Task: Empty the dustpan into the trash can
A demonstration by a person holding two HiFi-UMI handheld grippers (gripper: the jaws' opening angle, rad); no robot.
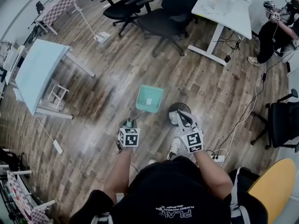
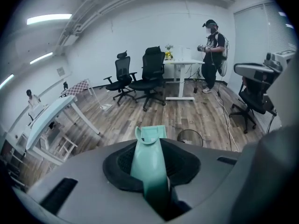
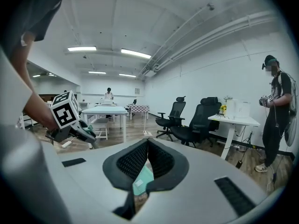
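One mint-green plastic dustpan. One round black trash can. Two tongs: left tongs, right tongs. Three black swivel office chairs. Three tabletops: one pale blue, one white, one chequered. One other standing person.

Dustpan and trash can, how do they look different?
The dustpan is pale green; the trash can is dark. The dustpan is flat and squarish; the trash can is round. The dustpan is held in the left gripper; the trash can stands by itself on the floor. Both are close together.
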